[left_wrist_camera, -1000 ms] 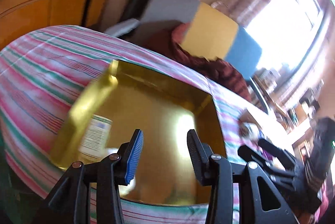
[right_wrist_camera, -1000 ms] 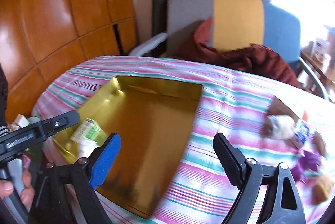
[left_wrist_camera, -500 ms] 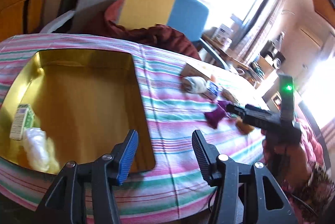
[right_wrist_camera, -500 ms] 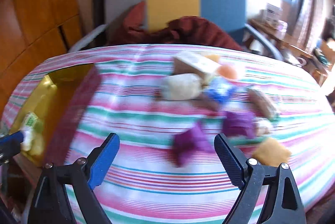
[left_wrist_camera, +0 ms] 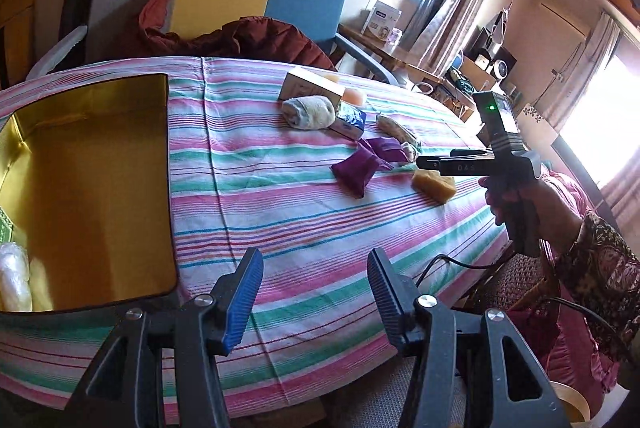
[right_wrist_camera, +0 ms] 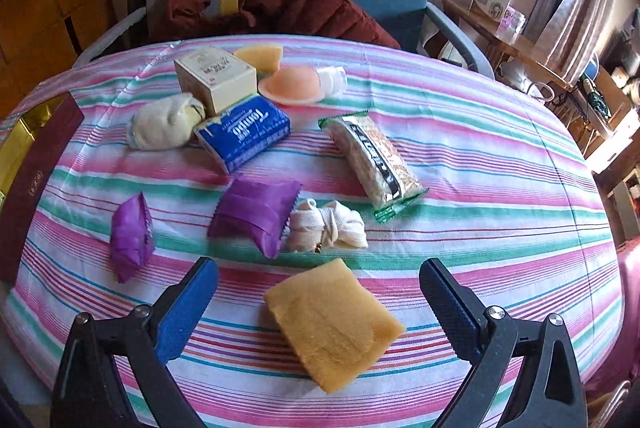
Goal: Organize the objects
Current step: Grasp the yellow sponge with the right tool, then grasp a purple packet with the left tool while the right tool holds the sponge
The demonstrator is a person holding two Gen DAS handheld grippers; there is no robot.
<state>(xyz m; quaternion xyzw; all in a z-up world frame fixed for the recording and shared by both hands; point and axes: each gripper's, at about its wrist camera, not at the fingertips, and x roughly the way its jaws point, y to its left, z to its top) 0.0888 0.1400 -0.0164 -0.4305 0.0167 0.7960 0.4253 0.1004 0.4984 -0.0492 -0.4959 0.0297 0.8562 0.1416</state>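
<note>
- In the left wrist view, our left hand-held gripper (left_wrist_camera: 316,298) hangs over the near edge of the counter (left_wrist_camera: 280,211), its jaws partly apart with nothing between them.
- The gold box (left_wrist_camera: 92,187) lies at the left of the counter; a white bundle (left_wrist_camera: 14,282) sits in its near left corner.
- Far right, a hand (left_wrist_camera: 520,199) holds the right hand-held gripper (left_wrist_camera: 430,163) just above the yellow sponge (left_wrist_camera: 434,183).
- In the right wrist view, our right hand-held gripper (right_wrist_camera: 320,312) is wide and its jaws are opening; the yellow sponge (right_wrist_camera: 334,324) lies between the fingers, untouched by either.
- Beyond it lie two purple packets (right_wrist_camera: 256,216), one further left (right_wrist_camera: 132,236), a white knotted cloth (right_wrist_camera: 328,226), a blue tissue pack (right_wrist_camera: 244,133), a snack bar (right_wrist_camera: 374,159) and a small carton (right_wrist_camera: 216,75).
</note>
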